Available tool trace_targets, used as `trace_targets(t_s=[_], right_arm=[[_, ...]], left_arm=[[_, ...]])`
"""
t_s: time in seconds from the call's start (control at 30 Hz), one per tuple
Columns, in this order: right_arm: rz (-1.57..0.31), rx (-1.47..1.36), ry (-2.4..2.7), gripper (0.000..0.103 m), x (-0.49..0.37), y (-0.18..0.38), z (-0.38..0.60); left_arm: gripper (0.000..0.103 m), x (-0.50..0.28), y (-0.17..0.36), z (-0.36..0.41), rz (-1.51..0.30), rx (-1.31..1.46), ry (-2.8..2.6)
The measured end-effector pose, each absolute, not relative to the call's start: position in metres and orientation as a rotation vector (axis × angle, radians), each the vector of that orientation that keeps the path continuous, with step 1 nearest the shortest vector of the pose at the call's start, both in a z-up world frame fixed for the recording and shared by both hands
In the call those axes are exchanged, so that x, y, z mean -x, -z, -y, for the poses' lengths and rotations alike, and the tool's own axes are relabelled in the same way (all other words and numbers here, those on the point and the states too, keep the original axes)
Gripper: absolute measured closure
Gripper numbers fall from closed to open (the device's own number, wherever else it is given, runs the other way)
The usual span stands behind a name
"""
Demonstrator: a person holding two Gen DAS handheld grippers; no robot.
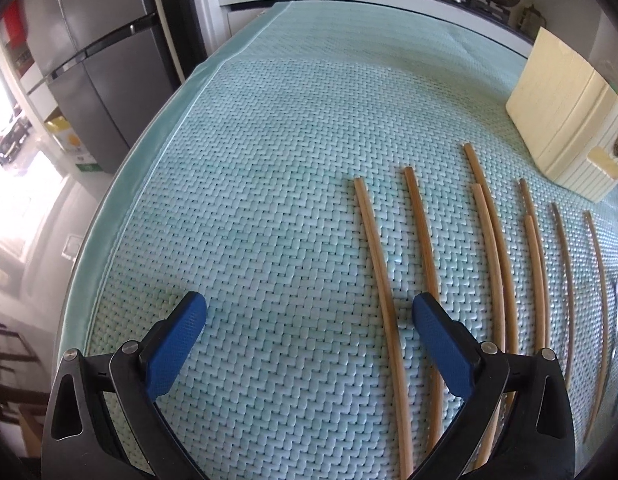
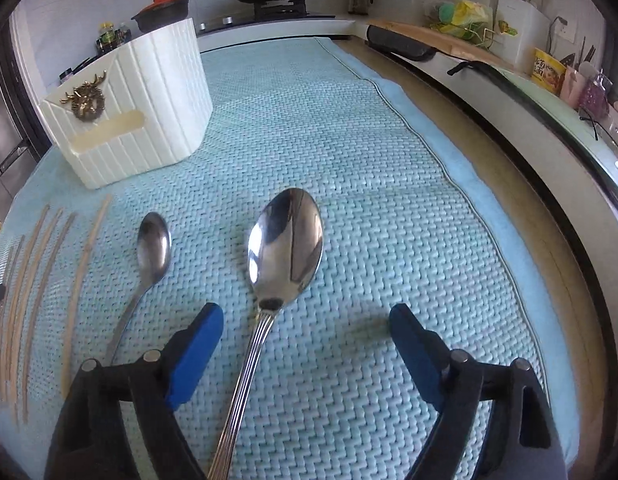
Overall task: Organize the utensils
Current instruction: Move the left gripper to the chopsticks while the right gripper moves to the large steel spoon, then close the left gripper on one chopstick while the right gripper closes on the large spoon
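Kitchen bench (image 2: 489,216), teal mat. Right gripper (image 2: 305,320) fingers wide, big spoon (image 2: 285,248) handle between them, holder (image 2: 149,96) at 11 o'clock. Left gripper (image 1: 309,312) wide over chopsticks (image 1: 383,300). Risk: thin handle slipping from pinch.

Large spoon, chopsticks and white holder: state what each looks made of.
Large shiny silver spoon: polished metal, probably stainless steel; its bowl mirrors the room and the handle is ribbed.
Thin tan chopsticks: wood or bamboo by their matte brown look; the grain is too fine to tell.
White ribbed utensil holder: likely moulded plastic, smooth and glossy, with a brass-coloured deer emblem.
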State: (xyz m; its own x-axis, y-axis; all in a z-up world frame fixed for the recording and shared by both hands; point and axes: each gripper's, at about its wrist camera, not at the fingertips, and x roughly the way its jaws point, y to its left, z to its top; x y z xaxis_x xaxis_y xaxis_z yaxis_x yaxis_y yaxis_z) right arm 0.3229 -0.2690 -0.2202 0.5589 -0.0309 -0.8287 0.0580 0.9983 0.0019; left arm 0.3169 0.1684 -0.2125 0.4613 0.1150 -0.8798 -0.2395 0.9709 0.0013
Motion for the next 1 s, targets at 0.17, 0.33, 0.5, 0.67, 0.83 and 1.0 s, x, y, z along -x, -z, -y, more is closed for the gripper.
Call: trace_targets(t_s=[0.17,0.33,0.5,0.67,0.83,1.0], right_arm=[[-0.974,-0.020,0.094,0.027,-0.343,0.220,0.267],[-0.957,-0.022,0.107,0.060,-0.356,0.215,0.262],[-0.934,-0.043,0.043,0.060,-0.371,0.215,0.266],[-0.878,-0.066,-0.082,0.061,-0.370,0.203,0.270],[-0.813,-0.064,-0.153,0.061,-0.352,0.182,0.265],[-0.742,-0.052,-0.214,0.061,-0.324,0.152,0.255]], left_arm=[[0.000,-0.334,0.211,-0.173,-1.116,0.111,-0.173],[0.018,-0.352,0.203,-0.165,-1.146,0.100,-0.144],[0.052,-0.366,0.199,-0.146,-1.133,0.045,-0.095],[0.090,-0.378,0.196,-0.136,-1.101,0.000,-0.077],[0.098,-0.387,0.191,-0.134,-1.085,0.013,-0.085],[0.099,-0.356,0.175,-0.146,-1.013,0.074,-0.053]])
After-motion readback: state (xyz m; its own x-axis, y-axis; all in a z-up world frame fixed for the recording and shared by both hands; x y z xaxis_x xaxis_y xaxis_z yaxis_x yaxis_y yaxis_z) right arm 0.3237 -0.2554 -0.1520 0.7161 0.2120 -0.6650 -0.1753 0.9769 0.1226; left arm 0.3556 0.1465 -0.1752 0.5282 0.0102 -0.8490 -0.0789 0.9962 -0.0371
